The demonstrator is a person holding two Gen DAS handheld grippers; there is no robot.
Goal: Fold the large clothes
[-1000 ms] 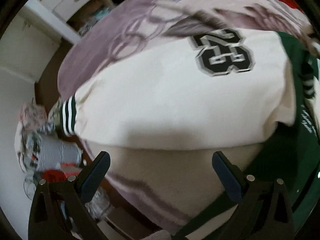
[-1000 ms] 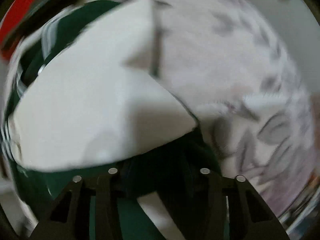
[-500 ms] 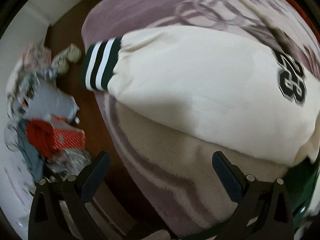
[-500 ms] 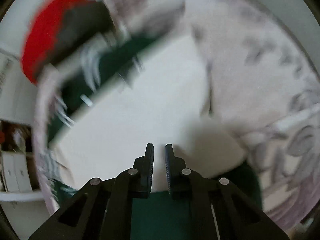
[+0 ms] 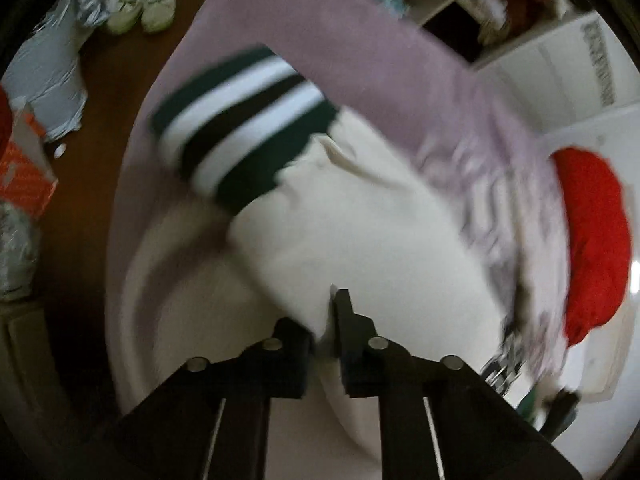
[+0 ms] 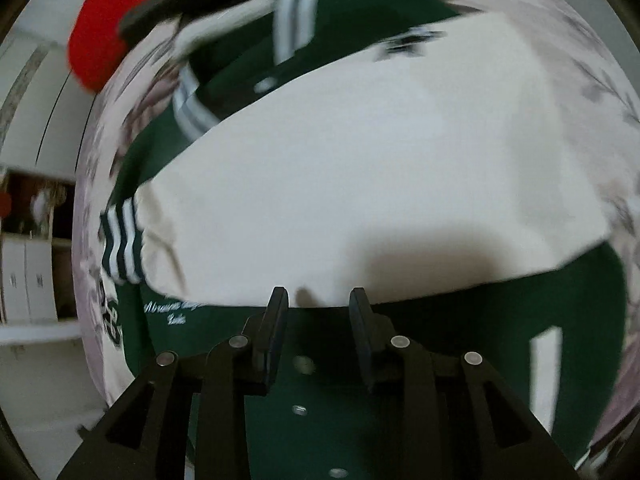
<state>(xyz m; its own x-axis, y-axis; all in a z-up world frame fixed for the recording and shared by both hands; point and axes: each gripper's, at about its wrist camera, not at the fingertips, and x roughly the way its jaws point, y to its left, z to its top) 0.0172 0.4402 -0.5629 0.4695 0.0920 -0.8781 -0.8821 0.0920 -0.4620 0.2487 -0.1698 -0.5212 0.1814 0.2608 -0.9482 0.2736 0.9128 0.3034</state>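
Spread on the mauve patterned bedspread [image 5: 360,52], the soft, bulky green-and-cream varsity jacket [image 6: 360,168] should drape limply, so its thick cream sleeve [image 5: 360,240], pinched by the left tongs [image 5: 326,312], gives firm purchase, while the right tongs [image 6: 318,300] are opening above it, empty.

A mauve blanket [image 5: 360,52] covers the bed. Left of it runs a dark brown floor [image 5: 108,80], strewn with pale shoes [image 5: 140,12], a grey bag [image 5: 48,68] and an orange box [image 5: 24,176]. Beyond the blanket stand white shelves [image 5: 532,40]. A red cushion [image 5: 592,240] lies at its right edge.
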